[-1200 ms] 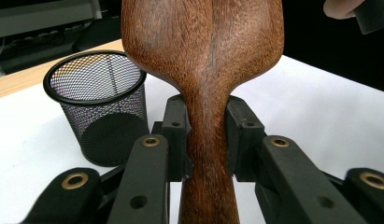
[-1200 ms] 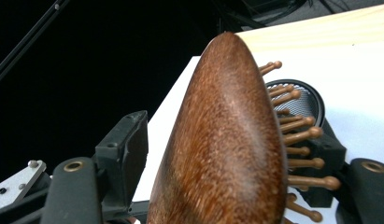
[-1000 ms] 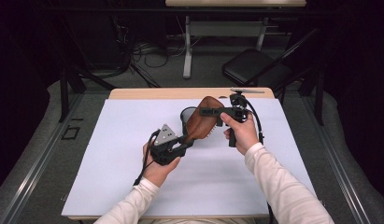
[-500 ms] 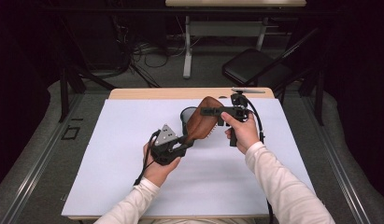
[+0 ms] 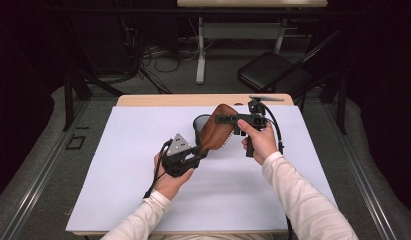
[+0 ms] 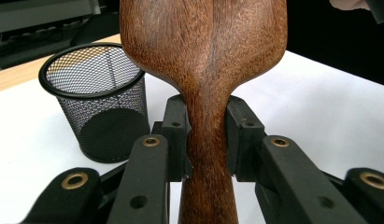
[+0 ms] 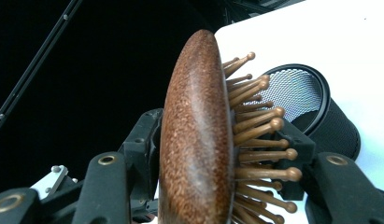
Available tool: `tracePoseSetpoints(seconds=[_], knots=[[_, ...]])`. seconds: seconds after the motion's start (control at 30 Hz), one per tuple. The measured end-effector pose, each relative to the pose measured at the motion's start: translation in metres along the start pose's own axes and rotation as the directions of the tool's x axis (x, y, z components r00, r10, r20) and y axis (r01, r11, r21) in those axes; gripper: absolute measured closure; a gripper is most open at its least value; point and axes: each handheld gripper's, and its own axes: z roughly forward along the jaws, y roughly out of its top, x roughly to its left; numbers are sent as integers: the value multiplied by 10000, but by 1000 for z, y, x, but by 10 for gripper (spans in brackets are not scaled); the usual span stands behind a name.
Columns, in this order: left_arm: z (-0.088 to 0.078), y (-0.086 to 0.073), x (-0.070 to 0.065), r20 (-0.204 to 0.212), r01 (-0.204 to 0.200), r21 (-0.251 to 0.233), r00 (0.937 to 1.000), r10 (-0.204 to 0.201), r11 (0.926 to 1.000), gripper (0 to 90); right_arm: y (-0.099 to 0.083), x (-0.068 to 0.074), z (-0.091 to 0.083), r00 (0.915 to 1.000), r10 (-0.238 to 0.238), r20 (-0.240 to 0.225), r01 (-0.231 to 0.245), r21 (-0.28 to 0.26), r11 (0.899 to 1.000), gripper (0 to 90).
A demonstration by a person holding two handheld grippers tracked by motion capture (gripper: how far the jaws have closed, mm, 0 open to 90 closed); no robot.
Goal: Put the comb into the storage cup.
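Between the left gripper's (image 6: 206, 140) two black jaws sits the narrow neck of a dark brown wooden paddle hairbrush (image 6: 203, 60), and both pads press against its sides, so the jaws stand only as wide as that neck and grip it firmly. At the brush's broad oval head, seen in the right gripper view, the right gripper (image 7: 217, 158) has just been closing: one jaw lies against the smooth rounded wooden back, the other reaches in among the ball-tipped wooden bristles (image 7: 262, 140) on the opposite face, so the head sits between them. Whether that bristle-side pad truly presses home I cannot tell, since the pins hide the contact. No brand, label or writing can be read on the brush, the grippers or anything near them. From above, the hairbrush (image 5: 217, 131) is held off the table between the two grippers, slanting from the left gripper (image 5: 185, 159) up to the right gripper (image 5: 228, 120), its bristles turned towards the person. Just behind the brush stands a round black wire-mesh cup (image 5: 201, 125), upright and open at the top, resting on the white sheet (image 5: 133, 165) that covers the pale wooden table (image 5: 158, 100). Both hands reach in from white sleeves, with a black cable trailing from each gripper.
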Motion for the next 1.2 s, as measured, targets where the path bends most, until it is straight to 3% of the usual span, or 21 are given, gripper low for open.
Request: tracePoseSetpoints(seconds=[0.73,0.9,1.2], knots=[[2,-2,2,-39,116,4,9999,-116,9999,708,1,-3,0,9984,416,-395,-408,210,9989,483],[2,-3,4,-120,341,-71,9993,-342,9994,659,1,-3,-1,9979,527,-372,-520,213,9984,486],[2,-3,4,-138,387,-70,9992,-388,9992,650,2,-4,-1,9972,654,-350,-646,235,9976,487]])
